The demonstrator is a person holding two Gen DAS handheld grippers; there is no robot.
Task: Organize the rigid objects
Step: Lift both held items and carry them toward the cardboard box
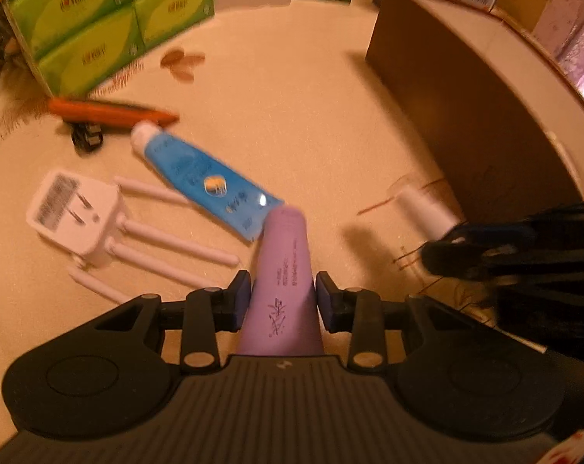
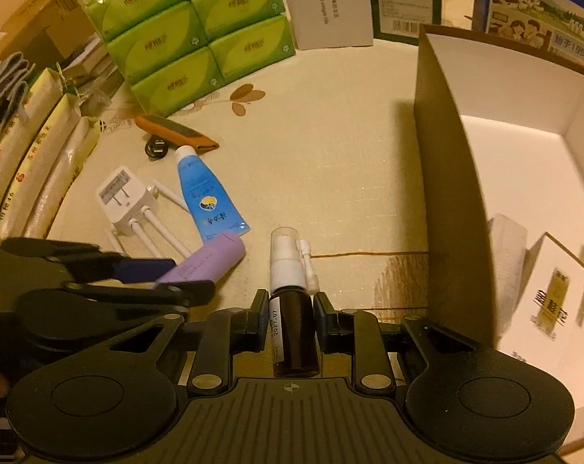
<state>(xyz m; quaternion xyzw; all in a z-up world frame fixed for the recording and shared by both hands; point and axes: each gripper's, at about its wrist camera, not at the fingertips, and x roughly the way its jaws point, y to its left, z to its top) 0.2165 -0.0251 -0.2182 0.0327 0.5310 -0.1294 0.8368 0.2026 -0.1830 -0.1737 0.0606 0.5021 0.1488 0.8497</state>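
Over the worktop [image 2: 330, 178], left of the open box [image 2: 523, 162]: right gripper [image 2: 288, 309] has its jaws clamped on a brown spray bottle [image 2: 293, 332], nozzle forward; left gripper [image 1: 282, 297] has its jaws clamped on a purple tube [image 1: 284, 270]. Judging by the task, both go in the box. Lift the bottle clear of the near wall, set it on bare floor beside the carton [image 2: 550, 301], then release. One arm at a time; they're close. Blue tube [image 2: 206, 193], plug adapter [image 2: 125, 197] wait

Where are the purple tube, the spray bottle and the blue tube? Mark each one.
purple tube [image 1: 282, 274]: left wrist view, mid body between the fingers.
spray bottle [image 2: 293, 328]: right wrist view, brown body.
blue tube [image 2: 205, 193]: right wrist view, printed middle.
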